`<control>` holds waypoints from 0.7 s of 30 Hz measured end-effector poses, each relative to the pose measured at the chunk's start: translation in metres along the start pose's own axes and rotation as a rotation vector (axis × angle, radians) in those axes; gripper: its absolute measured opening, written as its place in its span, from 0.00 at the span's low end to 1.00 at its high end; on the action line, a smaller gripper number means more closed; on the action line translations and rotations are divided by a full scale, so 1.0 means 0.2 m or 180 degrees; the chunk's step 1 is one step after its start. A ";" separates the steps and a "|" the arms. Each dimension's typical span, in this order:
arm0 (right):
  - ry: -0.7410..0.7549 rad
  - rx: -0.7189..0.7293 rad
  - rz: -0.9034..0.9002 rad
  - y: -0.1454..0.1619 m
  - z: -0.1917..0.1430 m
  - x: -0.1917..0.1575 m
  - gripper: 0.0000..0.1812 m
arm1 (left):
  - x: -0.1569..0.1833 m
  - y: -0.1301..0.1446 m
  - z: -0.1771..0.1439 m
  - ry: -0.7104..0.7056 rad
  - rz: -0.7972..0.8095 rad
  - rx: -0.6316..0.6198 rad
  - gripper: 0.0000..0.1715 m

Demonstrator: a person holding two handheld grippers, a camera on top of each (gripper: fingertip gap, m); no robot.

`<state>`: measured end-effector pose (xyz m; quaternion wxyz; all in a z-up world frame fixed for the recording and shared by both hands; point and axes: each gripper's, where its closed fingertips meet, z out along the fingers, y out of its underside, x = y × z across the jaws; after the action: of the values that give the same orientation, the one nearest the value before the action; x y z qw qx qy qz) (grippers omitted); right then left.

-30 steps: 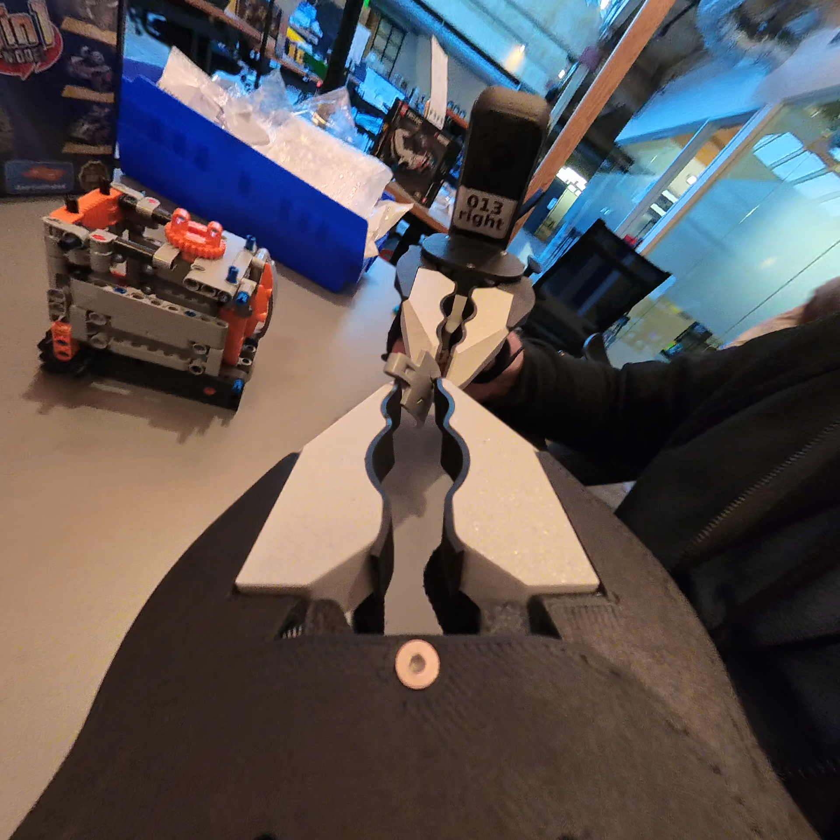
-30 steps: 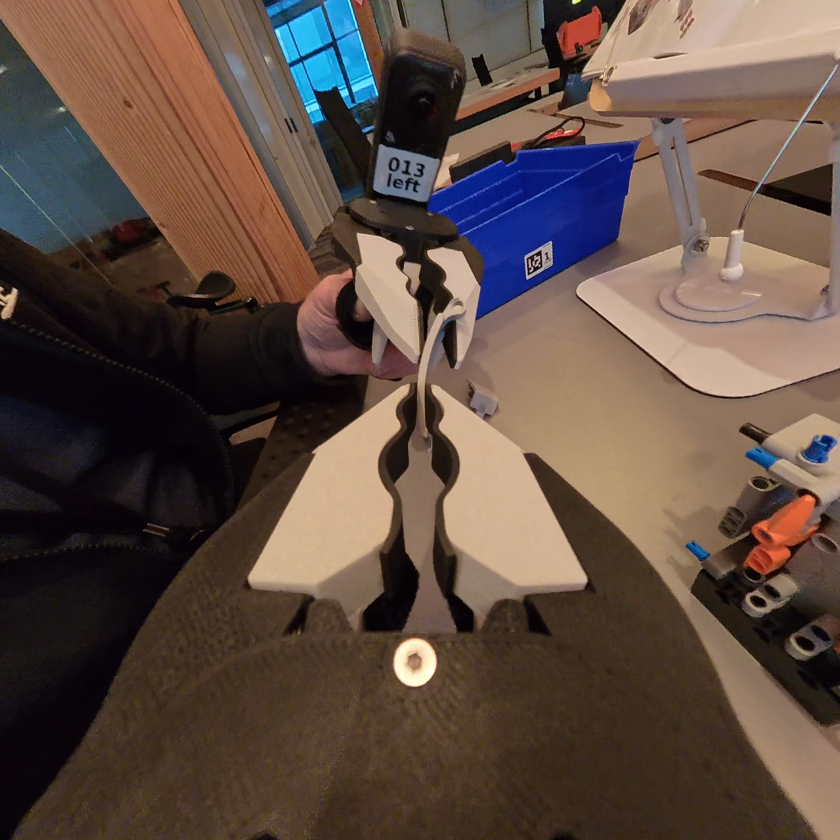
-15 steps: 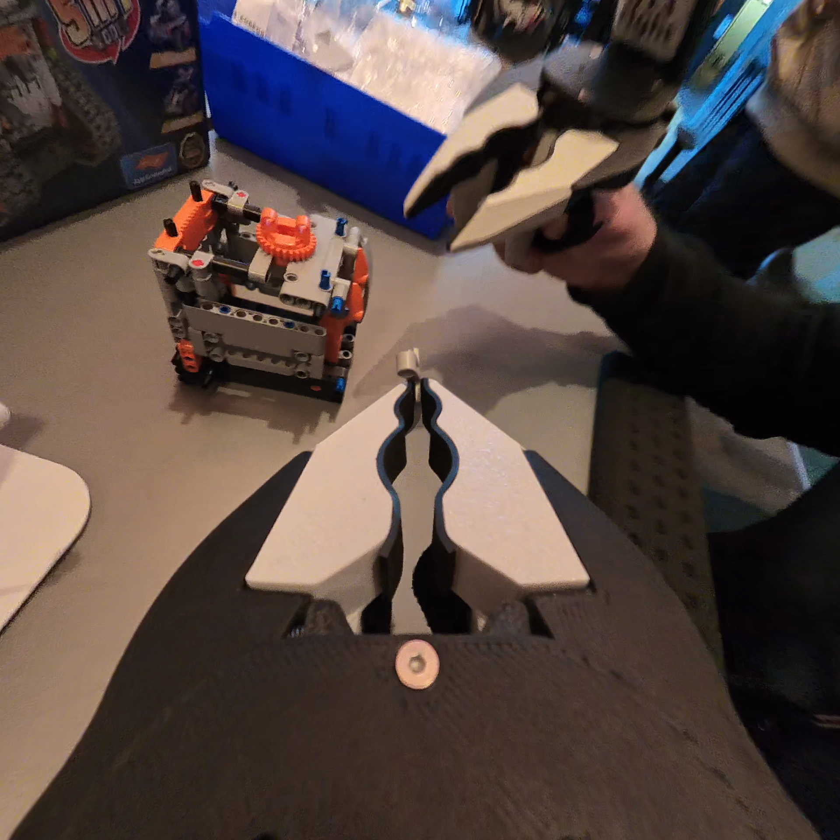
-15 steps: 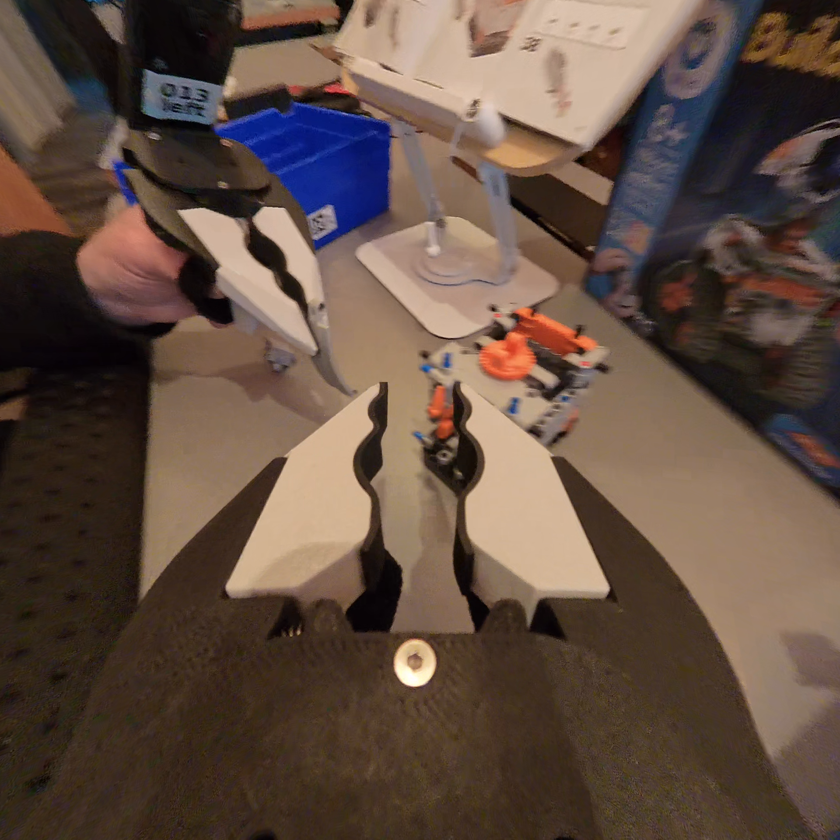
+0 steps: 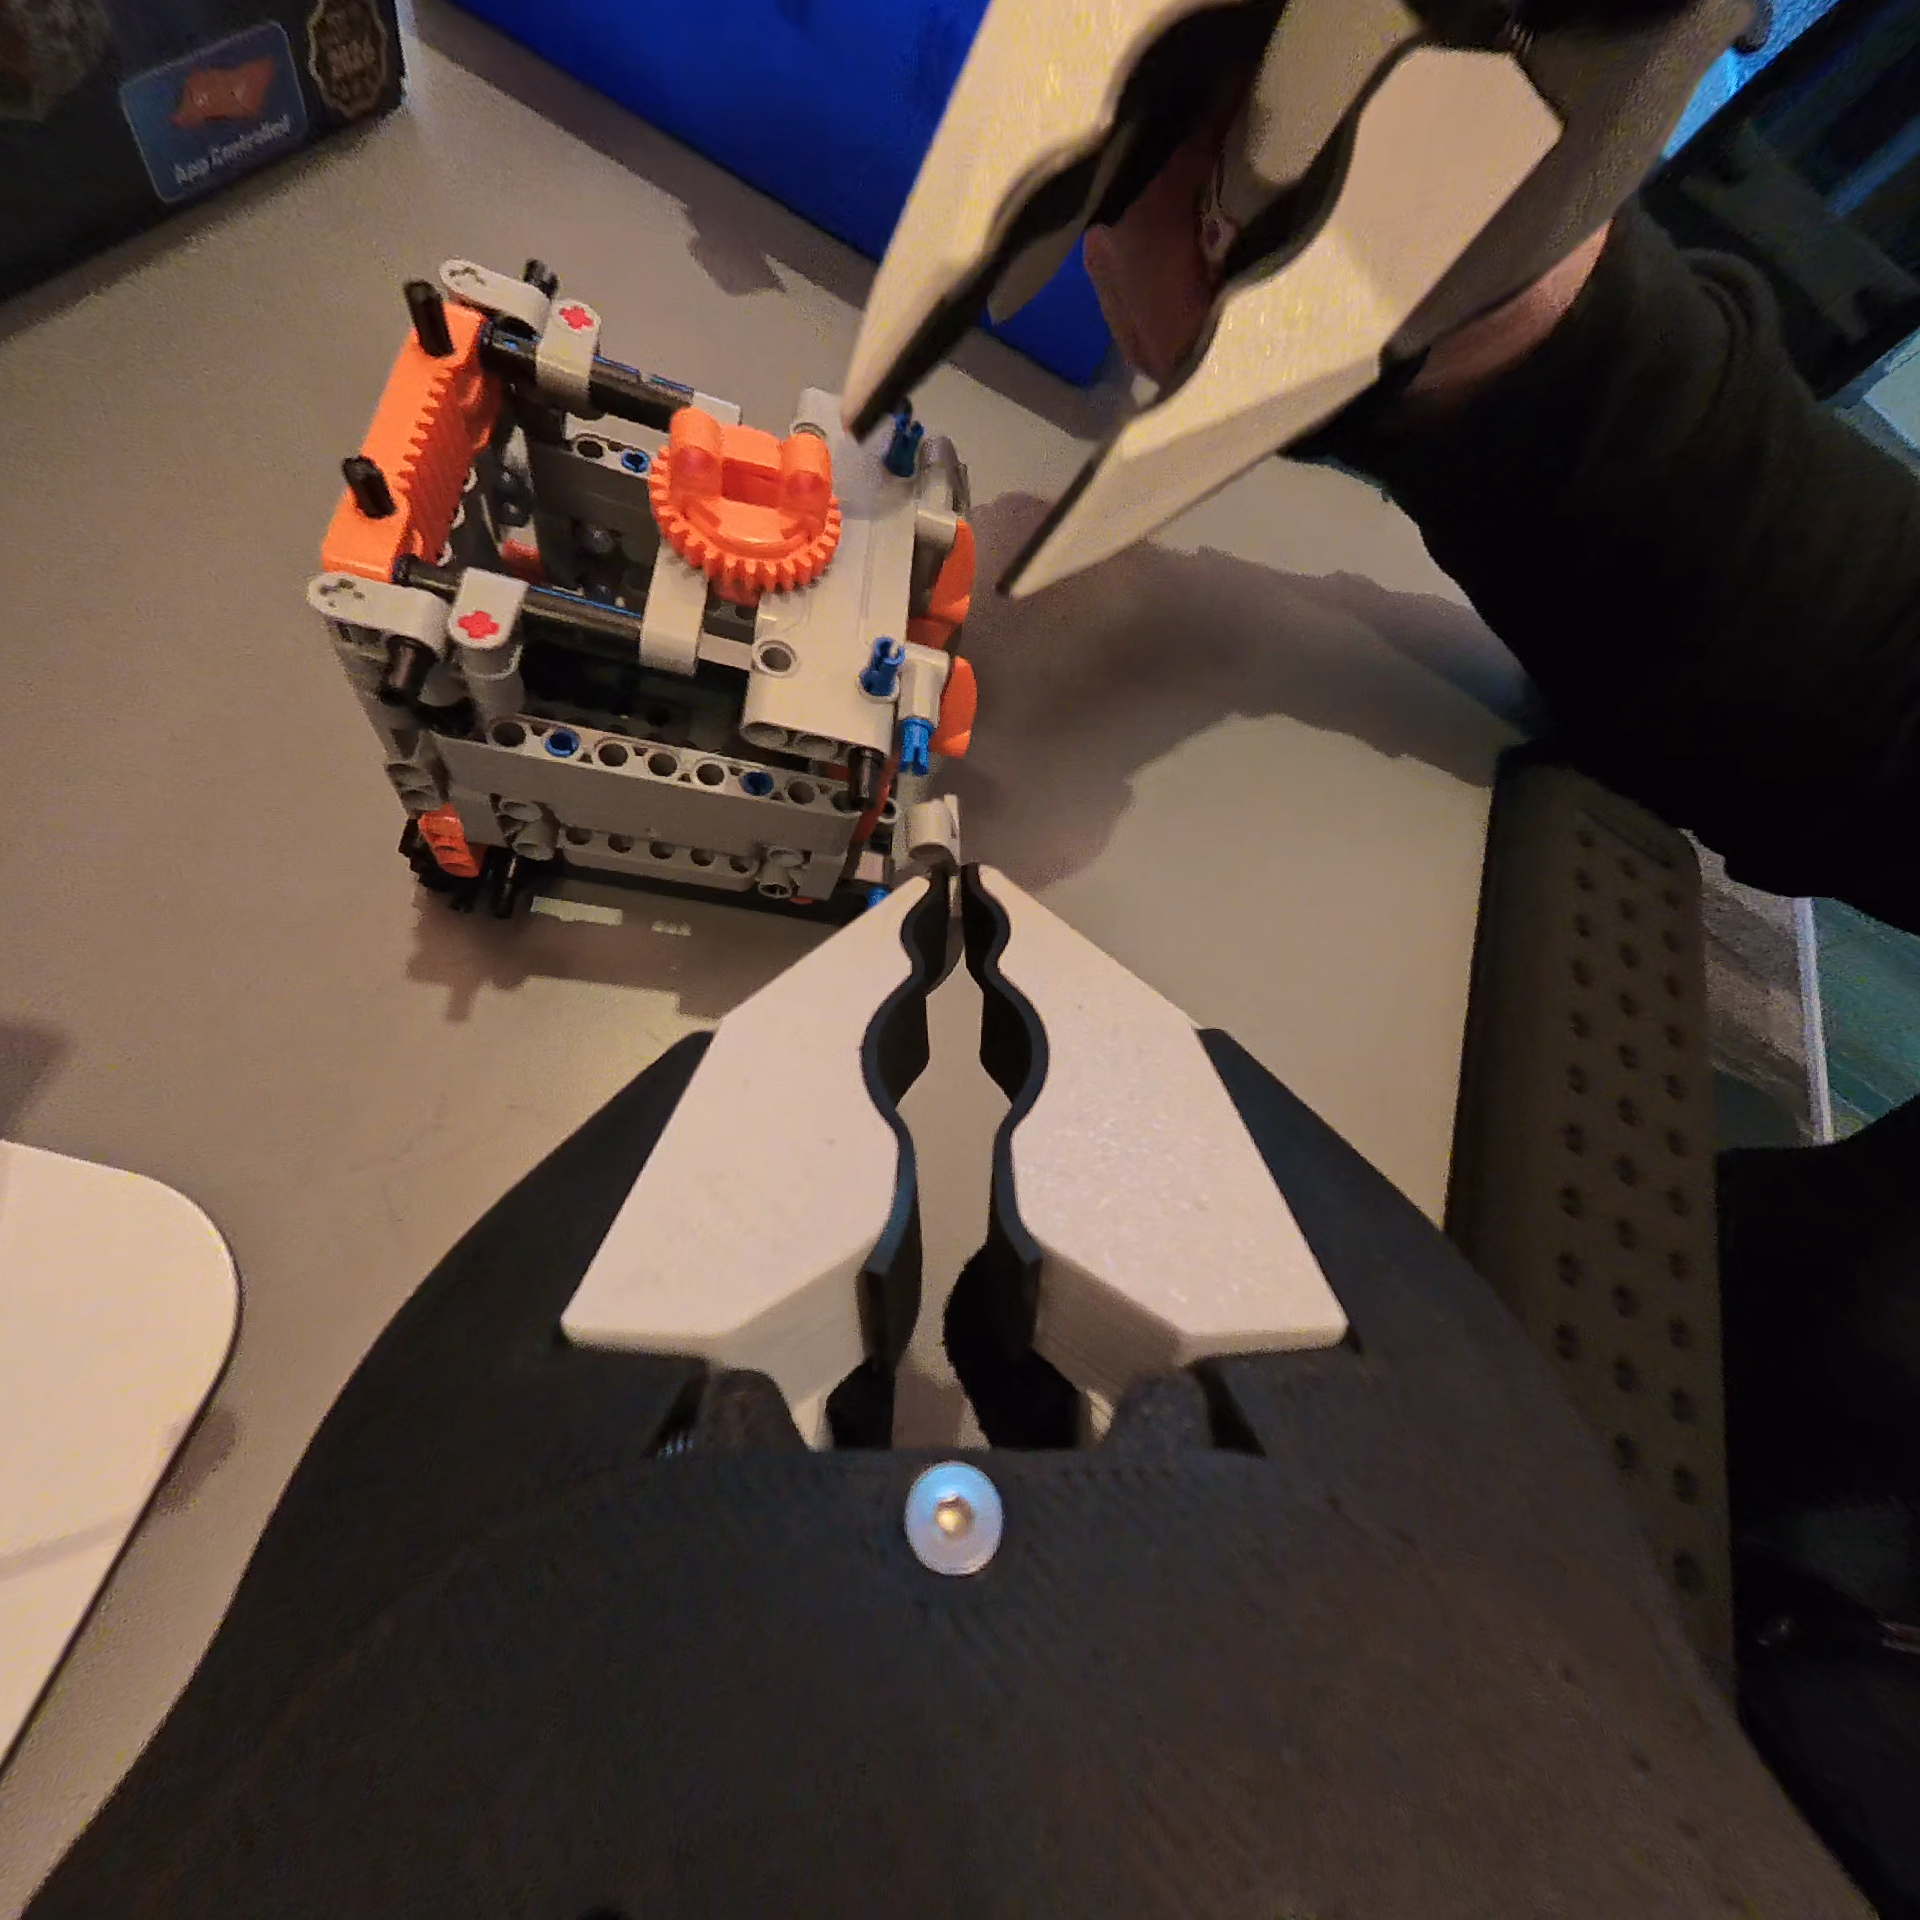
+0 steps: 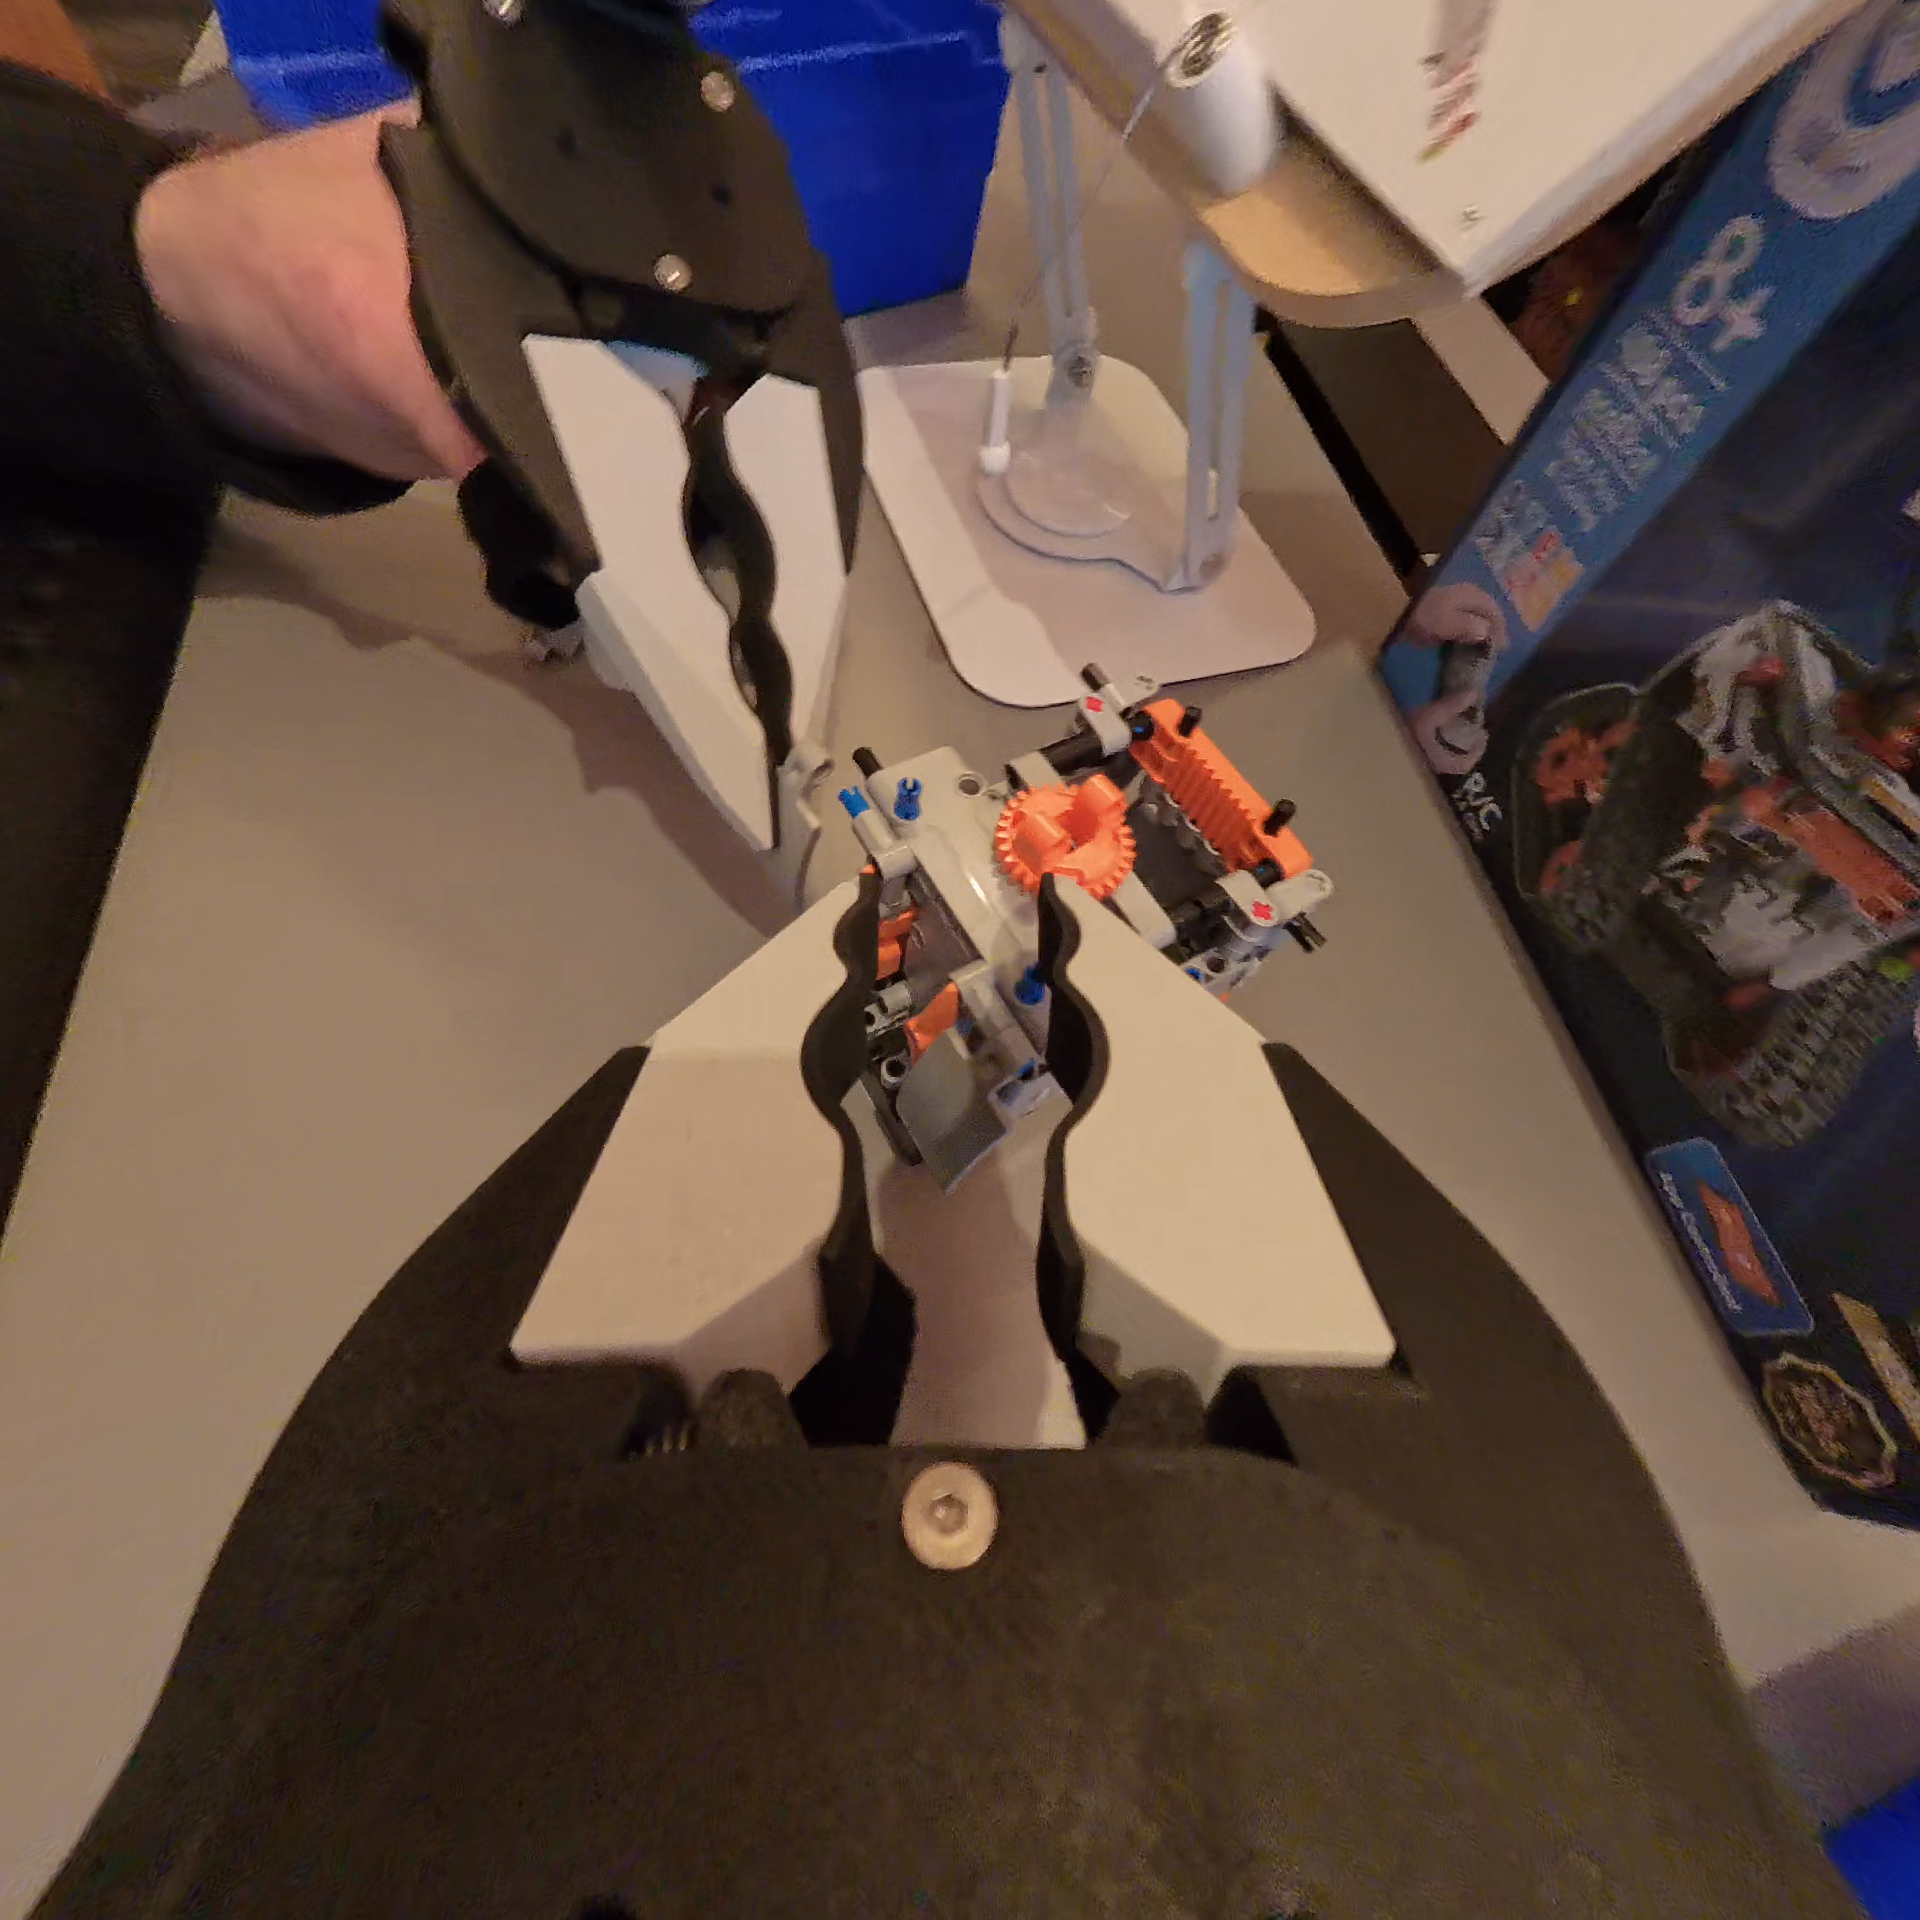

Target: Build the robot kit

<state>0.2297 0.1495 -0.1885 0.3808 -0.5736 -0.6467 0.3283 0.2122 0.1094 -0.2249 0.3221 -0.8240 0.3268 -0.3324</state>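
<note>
Grey piece (image 5: pixel 935 831): small, pale and curved, pinched at the very tips of the left gripper (image 5: pixel 951 878), just beside the near right corner of the brick model (image 5: pixel 665 623). I can't tell whether it touches.
Left jaws: almost closed, with only a thin slit between them and the piece sticking out in front.
Right gripper (image 6: pixel 956 894): jaws wide apart and holding nothing. It sits above the model's right end, which shows in the gap between them. No clear contact.
Just changed: a second ago both grippers pinched the piece up in the air, tip to tip. The right has since let go and opened, and both have swung down over the model.
Brick model: grey and orange with an orange gear on top, standing on the grey surface (image 5: pixel 208 935).
Farther off: a white stand base (image 6: pixel 1091 540), a blue bin (image 5: pixel 790 104) and a printed box (image 6: pixel 1714 779) along the back.
</note>
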 end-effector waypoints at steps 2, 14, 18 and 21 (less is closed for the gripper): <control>-0.0138 -0.0109 -0.0088 0.02 0.03 -0.03 0.14 | 0.00 -0.01 0.00 0.0106 -0.0032 0.0003 0.00; -0.0297 -0.0185 -0.0431 0.00 0.07 -0.07 0.05 | -0.02 -0.02 0.03 0.0257 -0.0066 -0.0092 0.00; -0.0368 -0.0167 -0.0400 0.00 0.08 -0.07 0.02 | -0.03 -0.02 0.04 0.0226 0.0028 -0.0178 0.00; -0.0454 -0.0150 -0.0299 0.00 0.08 -0.06 0.00 | -0.03 -0.03 0.03 0.0230 0.0126 -0.0171 0.00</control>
<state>0.2154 0.1369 -0.1977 0.3351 -0.5266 -0.7060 0.3347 0.2161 0.1186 -0.2269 0.2944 -0.8132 0.3633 -0.3465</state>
